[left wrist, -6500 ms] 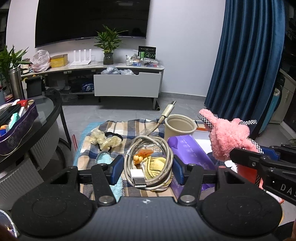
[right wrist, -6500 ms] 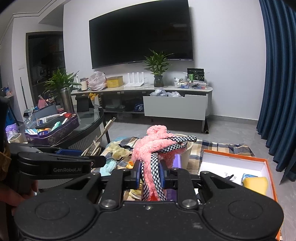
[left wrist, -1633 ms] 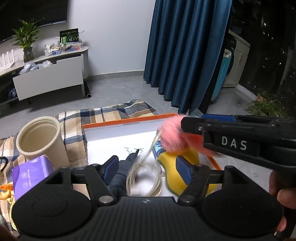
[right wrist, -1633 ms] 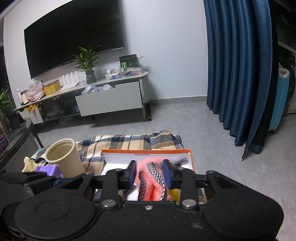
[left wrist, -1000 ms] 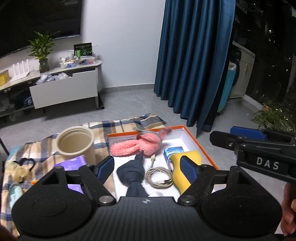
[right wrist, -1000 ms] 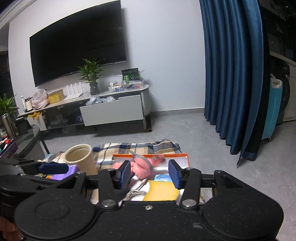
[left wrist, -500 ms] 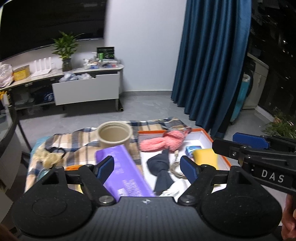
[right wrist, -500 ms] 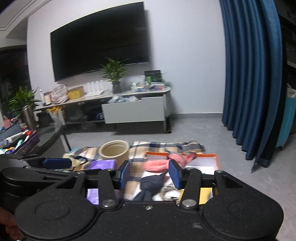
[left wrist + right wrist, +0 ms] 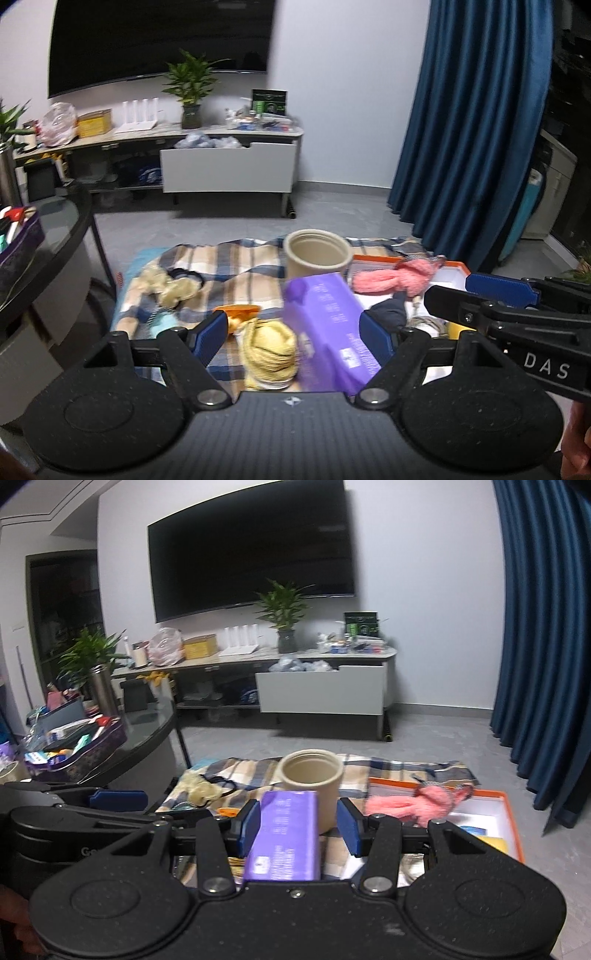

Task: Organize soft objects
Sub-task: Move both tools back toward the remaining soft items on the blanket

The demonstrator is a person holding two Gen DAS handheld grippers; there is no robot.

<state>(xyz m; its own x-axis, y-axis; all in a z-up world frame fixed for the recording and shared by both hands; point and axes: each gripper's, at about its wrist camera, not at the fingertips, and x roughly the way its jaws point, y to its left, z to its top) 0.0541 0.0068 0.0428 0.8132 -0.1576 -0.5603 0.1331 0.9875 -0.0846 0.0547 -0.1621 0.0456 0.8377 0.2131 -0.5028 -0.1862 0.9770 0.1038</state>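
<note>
Spread on the grey floor, one plaid blanket (image 9: 236, 266) carries most of the clutter, with a dark television and a low media console behind. One pink plush toy (image 9: 391, 281) with checked ribbon lies inside the orange-rimmed box (image 9: 511, 819) at the blanket's right end, stretched along the box's far side. One dark blue cloth bundle (image 9: 391, 312) sits just in front of it in the same box. On the blanket are one yellow yarn-like bundle (image 9: 269, 345), one pale crumpled soft piece (image 9: 173, 286) near a black loop, one purple packet (image 9: 286, 840) and one beige cylindrical container (image 9: 310, 786) standing upright and open. The left gripper (image 9: 293, 334) points down over the blanket, jaws wide apart and holding nothing, the yellow bundle and purple packet seen between them. The right gripper (image 9: 299, 829) hovers alongside at a similar downward tilt, jaws parted and empty, framing the purple packet and the container.
</note>
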